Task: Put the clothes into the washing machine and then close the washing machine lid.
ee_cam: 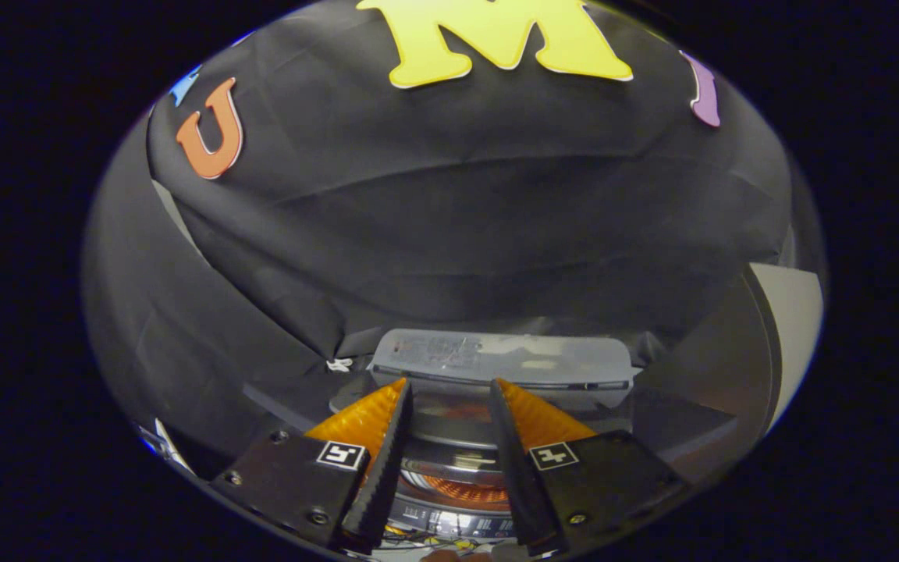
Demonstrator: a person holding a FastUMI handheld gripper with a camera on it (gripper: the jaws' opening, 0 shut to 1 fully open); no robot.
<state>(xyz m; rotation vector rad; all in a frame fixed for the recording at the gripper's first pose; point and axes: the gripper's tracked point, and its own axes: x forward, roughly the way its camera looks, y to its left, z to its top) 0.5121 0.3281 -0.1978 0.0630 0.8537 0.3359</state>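
Note:
A small washing machine sits just ahead of and below my fingers. Its grey lid (pixel 500 357) stands raised at the back, against the black cloth wall. Between the fingers I see the dark top rim (pixel 449 428) and a shiny ring around the drum opening (pixel 449 468). An orange patch (pixel 469 492) shows inside the ring; I cannot tell if it is cloth or a reflection. My gripper (pixel 450 384) is open above the opening, its fingertips reaching up to the lid's lower edge, with nothing held between them.
The machine's control strip (pixel 438 524) lies nearest me, low between the fingers. Black cloth (pixel 449 234) closes off the back and left. A pale panel (pixel 791 328) stands at the right. A small white bit (pixel 338 364) lies left of the lid.

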